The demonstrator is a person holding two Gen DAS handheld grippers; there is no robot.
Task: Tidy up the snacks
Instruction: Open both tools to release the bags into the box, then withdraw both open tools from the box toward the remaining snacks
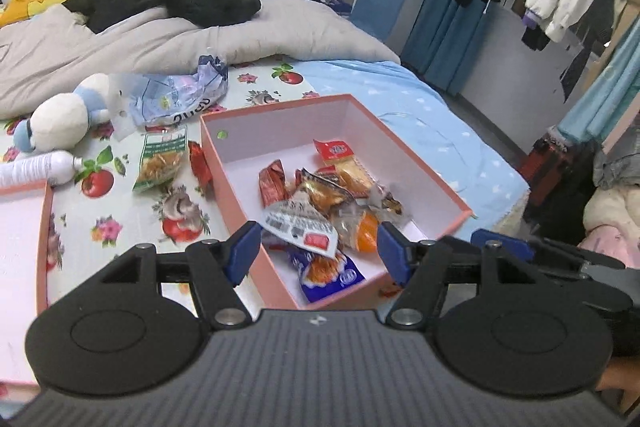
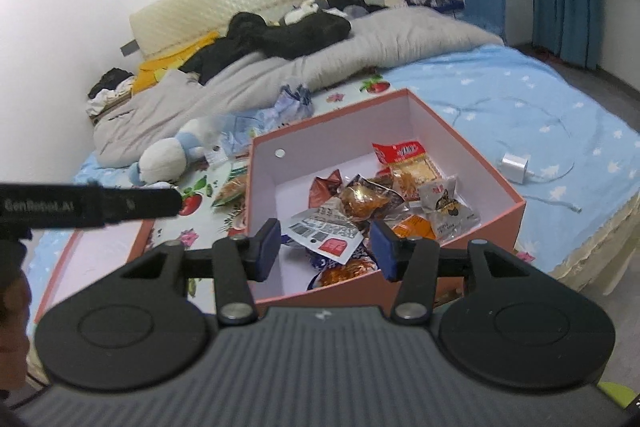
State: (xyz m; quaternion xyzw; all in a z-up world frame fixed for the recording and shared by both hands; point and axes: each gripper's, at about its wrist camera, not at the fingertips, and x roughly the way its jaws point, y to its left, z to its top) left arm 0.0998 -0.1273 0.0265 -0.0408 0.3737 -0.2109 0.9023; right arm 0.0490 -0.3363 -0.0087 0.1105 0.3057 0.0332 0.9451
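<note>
Plush toy (image 1: 60,115), bottle (image 1: 36,169), possibly lid (image 1: 20,267) beside box (image 1: 280,115)

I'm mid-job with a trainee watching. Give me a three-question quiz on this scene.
1. True or false: the pink box already holds snack packets.
2. Which snack lies outside the box on the bed sheet? A: the green packet; B: the blue packet; C: the white packet.
3. Fill in: the left gripper and the right gripper are both ____, holding nothing.

Key: 1 true; 2 A; 3 open.
</note>
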